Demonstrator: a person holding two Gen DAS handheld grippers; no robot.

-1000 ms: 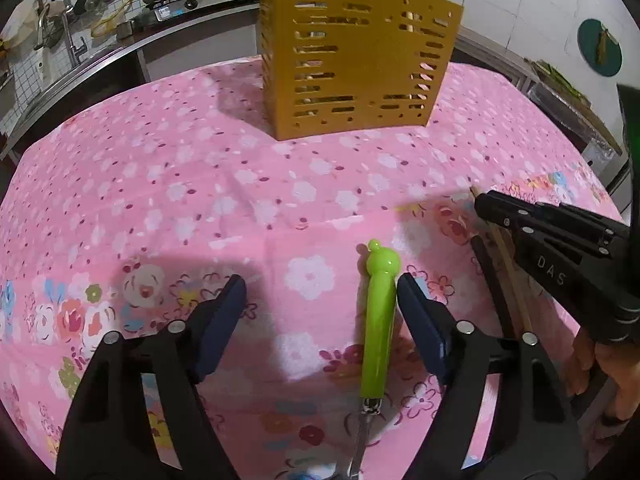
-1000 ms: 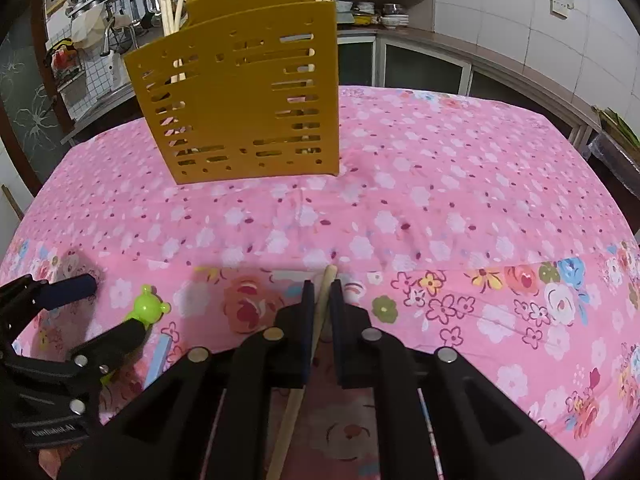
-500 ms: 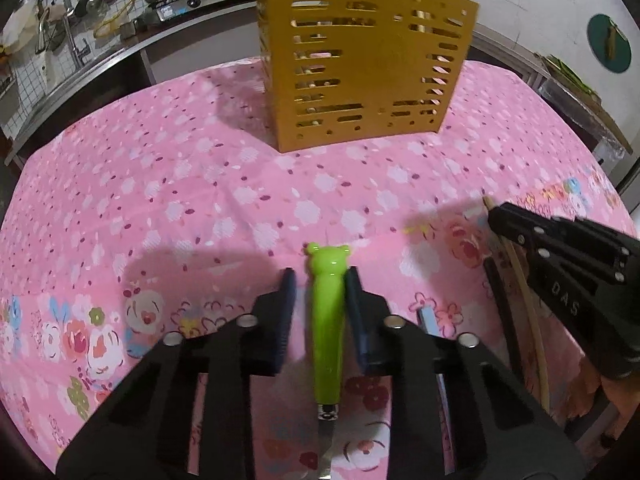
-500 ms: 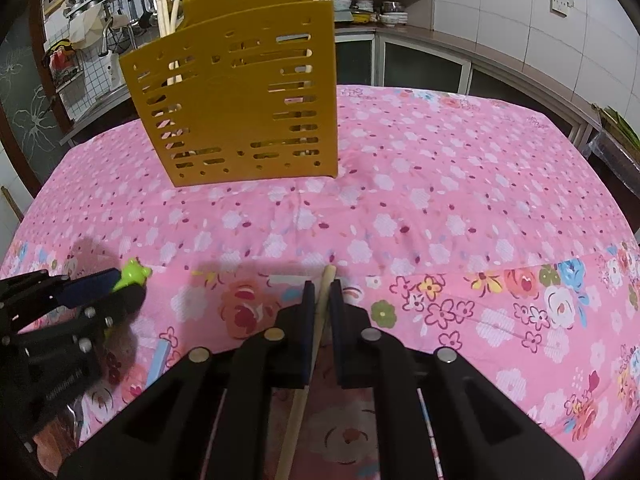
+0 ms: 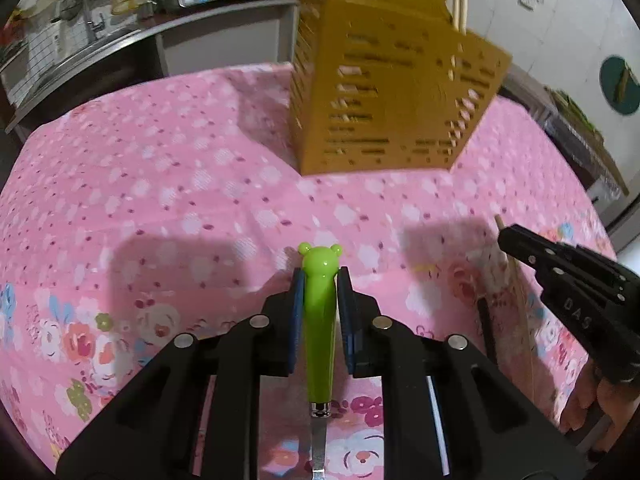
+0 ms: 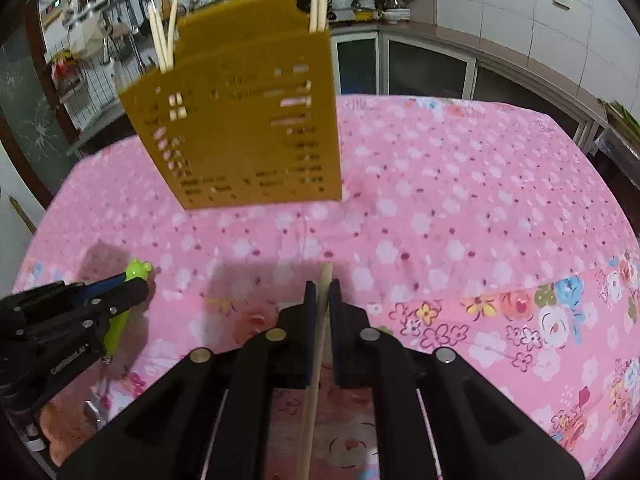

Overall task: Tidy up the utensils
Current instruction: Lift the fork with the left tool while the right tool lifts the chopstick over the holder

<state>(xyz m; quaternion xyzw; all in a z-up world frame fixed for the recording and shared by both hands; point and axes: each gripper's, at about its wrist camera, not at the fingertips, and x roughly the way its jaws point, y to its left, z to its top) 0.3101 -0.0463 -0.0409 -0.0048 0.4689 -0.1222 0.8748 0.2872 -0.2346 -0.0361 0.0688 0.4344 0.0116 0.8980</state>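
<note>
My left gripper (image 5: 320, 280) is shut on the green bear-headed handle of a utensil (image 5: 318, 320), held above the pink floral tablecloth; its metal end is cut off at the frame's bottom. It also shows in the right wrist view (image 6: 120, 312). My right gripper (image 6: 322, 292) is shut on a wooden chopstick (image 6: 316, 360), and shows at the right of the left wrist view (image 5: 560, 272). A yellow slotted utensil holder (image 5: 392, 96) (image 6: 244, 112) stands upright at the far side of the table with several chopsticks (image 6: 164, 36) in it.
The table (image 6: 460, 208) is covered in pink flowered cloth. Behind it runs a kitchen counter (image 5: 120, 36) with a pot, a stove and a sink. Cabinets and shelves (image 6: 400, 40) line the far wall. A dark stick (image 5: 486, 332) lies near the right gripper.
My left gripper has closed on the green handle and lifted it off the cloth. Both grippers have moved forward toward the yellow holder, which looms larger and blurred.
</note>
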